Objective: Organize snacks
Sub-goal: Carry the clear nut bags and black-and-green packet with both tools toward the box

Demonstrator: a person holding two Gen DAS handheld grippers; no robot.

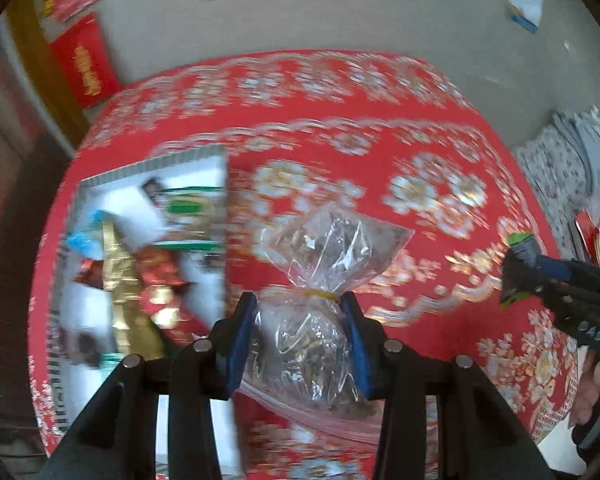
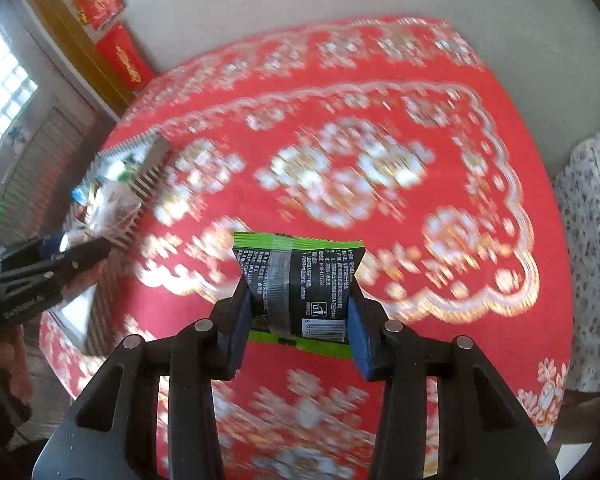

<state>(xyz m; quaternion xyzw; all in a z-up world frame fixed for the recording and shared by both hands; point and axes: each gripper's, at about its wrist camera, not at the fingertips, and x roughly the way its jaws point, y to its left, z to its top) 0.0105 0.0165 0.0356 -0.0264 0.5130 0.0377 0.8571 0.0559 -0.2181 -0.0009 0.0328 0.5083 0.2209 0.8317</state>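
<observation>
In the left wrist view, the left tool (image 1: 298, 308) is seen clamped on a clear plastic bag (image 1: 320, 280) of brownish snacks, the blue pads (image 1: 238, 344) pressed against the bag's sides just below the yellow rubber band (image 1: 320, 294) that ties its neck. The bag's loose top is fanned out above the band, over the red tabletop (image 1: 380, 152) with its gold and white flower pattern. To the left of the bag, a white ribbed tray (image 1: 204, 160) is set on the tabletop, and several wrapped snacks are gathered in it — a gold foil packet (image 1: 120, 280), red and gold wrappers (image 1: 160, 292), a green-trimmed packet (image 1: 188, 208) and a blue one (image 1: 84, 240), all blurred. At the right edge, the right tool (image 1: 518, 272) is shown held by a hand (image 1: 596, 392), with a green-edged packet between its fingers. In the right wrist view, the right tool (image 2: 298, 316) is closed on a black snack packet (image 2: 300, 280) with bright green ends, printed text and a barcode; the packet is gripped by its two sides and held clear above the tabletop (image 2: 500, 120). At the far left, the tray (image 2: 148, 168) is visible near the tabletop's edge, and the left tool (image 2: 76, 256) with its clear bag (image 2: 112, 204) is found just beside it.
</observation>
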